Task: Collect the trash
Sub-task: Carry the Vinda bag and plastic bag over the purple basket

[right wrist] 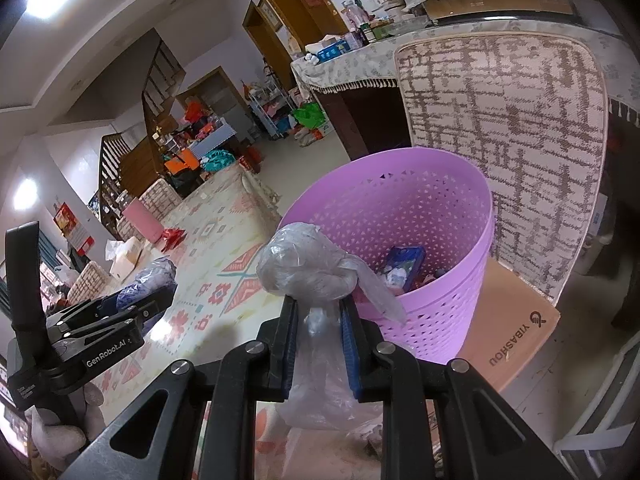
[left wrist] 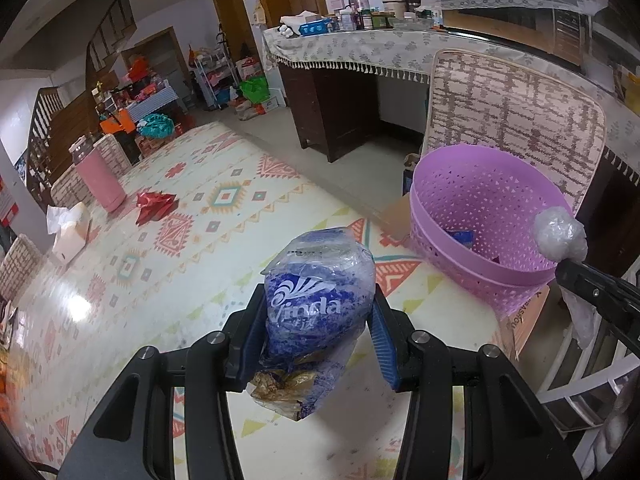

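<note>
My left gripper (left wrist: 318,308) is shut on a crumpled blue tissue wrapper (left wrist: 316,300), held above the patterned tablecloth (left wrist: 192,248). A purple perforated bin (left wrist: 480,216) stands to its right on a cardboard box, with some trash inside. My right gripper (right wrist: 318,308) is shut on a scrunched clear plastic bag (right wrist: 308,268), right beside the near rim of the bin (right wrist: 400,240). In the left wrist view that bag (left wrist: 560,234) sits over the bin's right rim. In the right wrist view the left gripper (right wrist: 154,294) shows at the left with its wrapper. A crumpled red wrapper (left wrist: 154,206) lies on the table farther back.
A pink flask (left wrist: 98,178) and a tissue box (left wrist: 70,232) stand at the table's far left. A cushioned chair back (left wrist: 516,120) rises behind the bin. The cardboard box (right wrist: 512,336) under the bin sits off the table's edge. A cluttered counter (left wrist: 360,40) lies beyond.
</note>
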Motion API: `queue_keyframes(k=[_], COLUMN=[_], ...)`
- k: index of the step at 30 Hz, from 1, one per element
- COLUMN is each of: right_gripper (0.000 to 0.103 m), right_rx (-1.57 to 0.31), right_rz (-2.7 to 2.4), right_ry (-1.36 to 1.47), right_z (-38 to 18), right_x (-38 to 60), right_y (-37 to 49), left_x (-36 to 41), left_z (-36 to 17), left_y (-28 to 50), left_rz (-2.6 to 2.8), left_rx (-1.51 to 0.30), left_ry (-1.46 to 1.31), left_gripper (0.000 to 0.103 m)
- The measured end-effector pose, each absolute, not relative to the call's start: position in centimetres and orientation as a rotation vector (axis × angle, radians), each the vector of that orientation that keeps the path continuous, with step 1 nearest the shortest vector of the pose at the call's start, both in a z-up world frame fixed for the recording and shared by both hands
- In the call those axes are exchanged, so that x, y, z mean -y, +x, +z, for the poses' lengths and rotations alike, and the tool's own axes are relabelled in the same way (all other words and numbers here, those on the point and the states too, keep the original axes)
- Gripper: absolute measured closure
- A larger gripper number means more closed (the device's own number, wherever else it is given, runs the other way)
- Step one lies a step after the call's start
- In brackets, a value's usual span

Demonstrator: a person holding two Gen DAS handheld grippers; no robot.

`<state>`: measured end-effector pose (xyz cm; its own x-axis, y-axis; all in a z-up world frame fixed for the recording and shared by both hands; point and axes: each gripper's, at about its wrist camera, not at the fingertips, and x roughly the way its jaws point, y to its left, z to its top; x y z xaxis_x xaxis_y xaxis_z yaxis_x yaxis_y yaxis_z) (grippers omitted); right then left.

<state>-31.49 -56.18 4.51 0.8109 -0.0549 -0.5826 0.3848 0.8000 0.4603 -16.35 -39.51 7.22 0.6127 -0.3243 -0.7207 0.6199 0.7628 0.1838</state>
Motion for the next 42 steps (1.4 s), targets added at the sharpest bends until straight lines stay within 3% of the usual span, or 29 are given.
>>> queue_keyframes(k=[42], right_gripper=[0.08], right_rx=[-0.577], right_rz=[-0.33], right_ry=[0.568], right_z=[5.2], right_x=[62.0], right_y=[-28.8], left_x=[48.7], left_z=[7.9], left_y=[-12.7], left_rz=[-0.71], left_rx=[-0.766], left_ry=[0.426], left_gripper=[0.056])
